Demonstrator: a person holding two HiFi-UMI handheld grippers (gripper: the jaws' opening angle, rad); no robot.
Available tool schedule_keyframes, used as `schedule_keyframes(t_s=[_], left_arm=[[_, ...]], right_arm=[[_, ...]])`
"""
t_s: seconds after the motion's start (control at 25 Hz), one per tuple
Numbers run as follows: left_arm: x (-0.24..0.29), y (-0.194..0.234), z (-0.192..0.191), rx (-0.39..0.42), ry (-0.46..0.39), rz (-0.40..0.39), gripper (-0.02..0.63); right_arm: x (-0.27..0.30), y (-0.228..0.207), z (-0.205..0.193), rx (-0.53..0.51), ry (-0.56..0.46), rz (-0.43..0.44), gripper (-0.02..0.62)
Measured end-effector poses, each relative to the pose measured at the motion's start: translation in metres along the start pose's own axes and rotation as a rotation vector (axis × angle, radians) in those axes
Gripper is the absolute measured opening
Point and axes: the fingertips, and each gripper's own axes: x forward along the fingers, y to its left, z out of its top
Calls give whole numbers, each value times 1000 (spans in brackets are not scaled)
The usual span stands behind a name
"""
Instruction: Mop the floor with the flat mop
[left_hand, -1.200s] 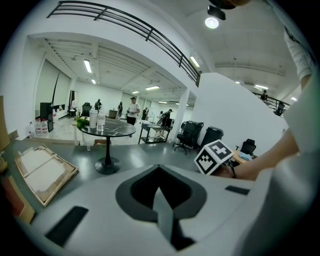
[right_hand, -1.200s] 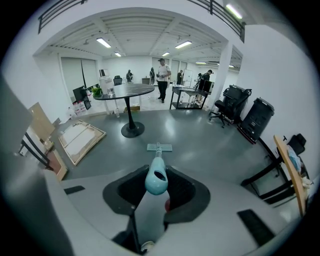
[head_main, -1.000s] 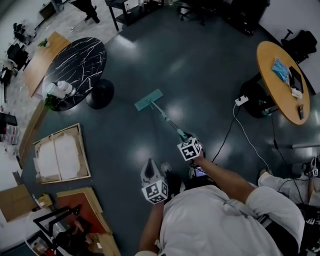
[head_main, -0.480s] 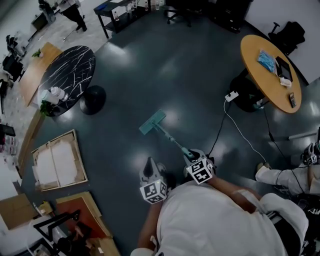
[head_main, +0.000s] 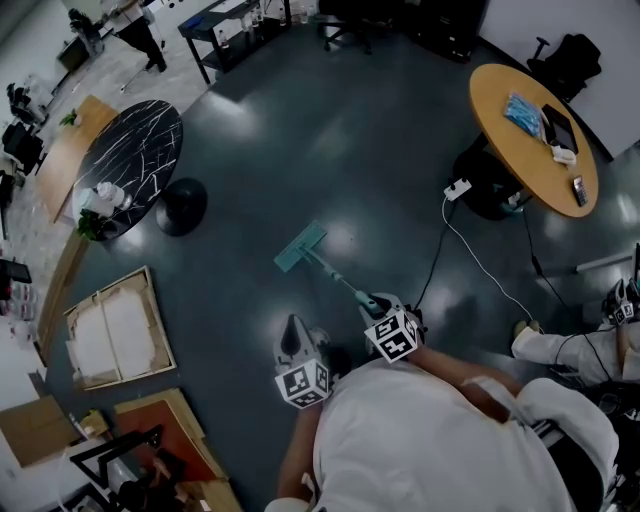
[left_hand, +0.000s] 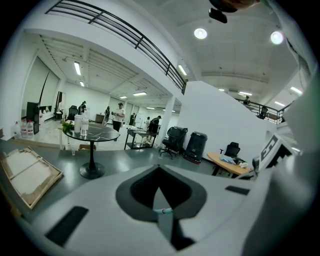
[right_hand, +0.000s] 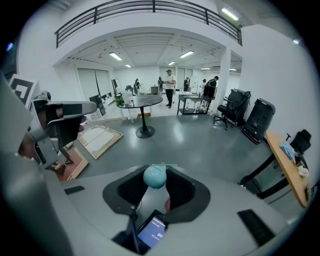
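Mopping well from here means keeping the pad of the flat mop (head_main: 300, 247) flat on the dark floor (head_main: 330, 140) and working in overlapping passes, which looks hard to do with one gripper alone. The pad lies on open floor at about 10 o'clock from the right gripper (head_main: 377, 306), and its teal handle (head_main: 333, 271) slants back from pad to gripper. The person would likely do better with the left gripper (head_main: 293, 336) on the handle lower down, so the pad can be pressed and steered rather than dragged.

Two things call for steering round. A white cable (head_main: 470, 255) crosses the floor at 1 o'clock from the right gripper, running from the power strip (head_main: 457, 189) under the round wooden tabletop (head_main: 530, 115). The pedestal foot (head_main: 183, 207) of the black marble tabletop (head_main: 135, 140) stands at about 10 o'clock from the pad, well apart from it.

The right gripper's own view shows its jaws closed on the top of the handle. The round teal end knob (right_hand: 155, 177) sits between them, and they look only as far apart as the knob is wide.

The left gripper hangs at 8 o'clock from the right one, beside the person's body, pointing toward 12 o'clock and clear of the mop. In its own view its jaws are pressed together to a point and grip nothing. A small pale teal piece low in that view is too unclear to name.
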Motion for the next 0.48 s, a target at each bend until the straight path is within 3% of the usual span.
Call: schedule_keyframes(t_s=[0.48], left_arm=[[3, 2, 1, 6, -4, 16, 5]], right_arm=[[1, -2, 5, -15, -17, 2, 110]])
